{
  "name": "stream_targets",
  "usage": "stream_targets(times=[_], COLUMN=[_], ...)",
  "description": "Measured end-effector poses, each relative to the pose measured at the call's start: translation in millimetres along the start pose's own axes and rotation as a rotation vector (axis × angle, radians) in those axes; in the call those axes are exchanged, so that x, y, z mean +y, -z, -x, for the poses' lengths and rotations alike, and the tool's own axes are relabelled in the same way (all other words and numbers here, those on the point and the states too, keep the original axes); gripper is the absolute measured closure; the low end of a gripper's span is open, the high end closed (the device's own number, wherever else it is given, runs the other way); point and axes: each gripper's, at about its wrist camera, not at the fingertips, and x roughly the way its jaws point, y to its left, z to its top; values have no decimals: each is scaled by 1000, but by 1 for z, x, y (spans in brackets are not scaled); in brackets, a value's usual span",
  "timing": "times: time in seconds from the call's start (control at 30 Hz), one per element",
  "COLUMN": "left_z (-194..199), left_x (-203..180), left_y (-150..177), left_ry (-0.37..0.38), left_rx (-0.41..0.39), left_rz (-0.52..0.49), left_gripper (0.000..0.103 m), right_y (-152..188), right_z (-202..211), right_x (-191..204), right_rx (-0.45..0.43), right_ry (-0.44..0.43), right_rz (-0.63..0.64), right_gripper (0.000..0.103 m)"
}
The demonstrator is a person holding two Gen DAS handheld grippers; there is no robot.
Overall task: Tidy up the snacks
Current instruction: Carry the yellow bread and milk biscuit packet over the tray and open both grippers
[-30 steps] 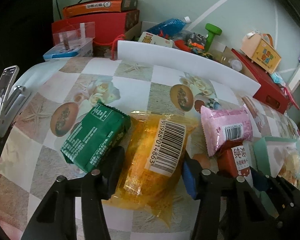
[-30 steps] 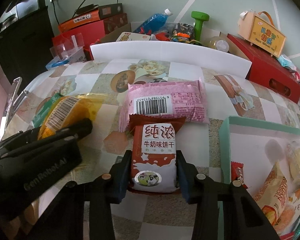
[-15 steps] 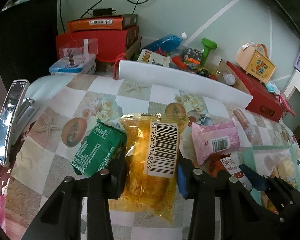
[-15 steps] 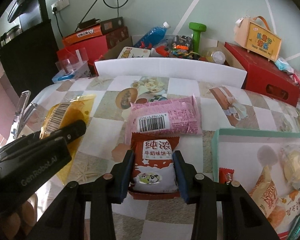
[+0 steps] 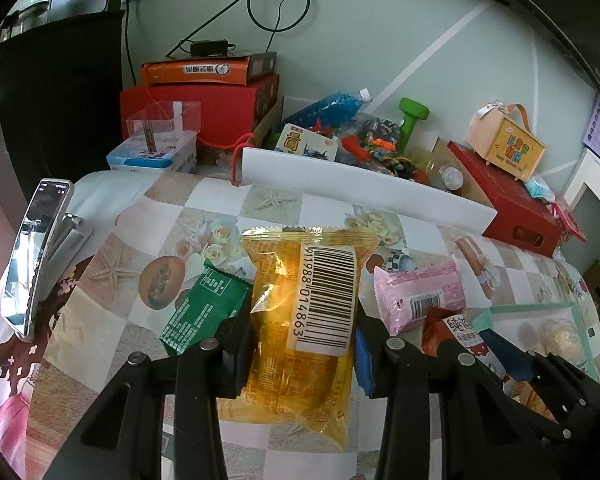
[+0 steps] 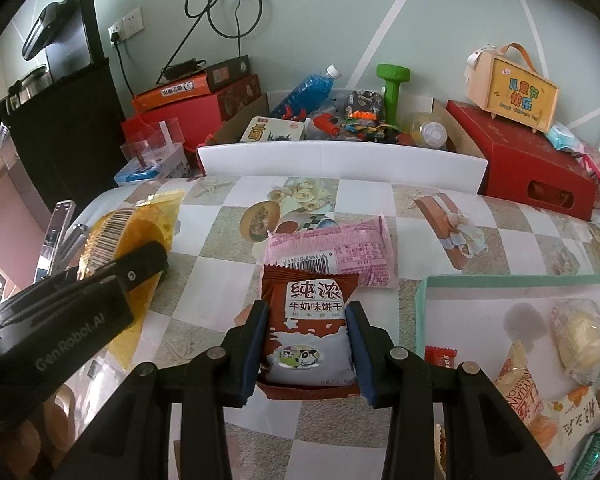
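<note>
While each gripper's jaws clamp a snack, yellow pack at frame centre left-hand, brown biscuit pack right-hand, both seem bound for the tray at lower right.

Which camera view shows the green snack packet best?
The left wrist view: the green snack packet lies on the table, beside the yellow packet that the left gripper holds. The right wrist view does not show it; the left gripper blocks that area.

We see a pale green wall with white diagonal lines, socket with cables plugged in, black cabinet on the left, patterned cloth over the bench, even daylight.
</note>
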Motion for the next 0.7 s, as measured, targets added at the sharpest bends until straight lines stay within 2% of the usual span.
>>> stream_targets(times=[0.2,0.4,0.53,0.7], left_z=[9,17,23,27], left_x=[-9,-30,-52,-86], left_y=[-2,-6,-7,-5], left_ry=[9,46,86,156], left_rx=[-21,-43,-54,-59], left_rz=[-18,-61,-99,-148], left_gripper=[60,60,60,60], right_y=[-3,-10,-13,-14], right_z=[11,30,48,76], right_x=[-7,-32,-65,-118], right_rx=[-25,-61,-98,-145], right_ry=[8,45,96,202], right_rz=[-17,-55,-113,-212], right_gripper=[61,61,61,61])
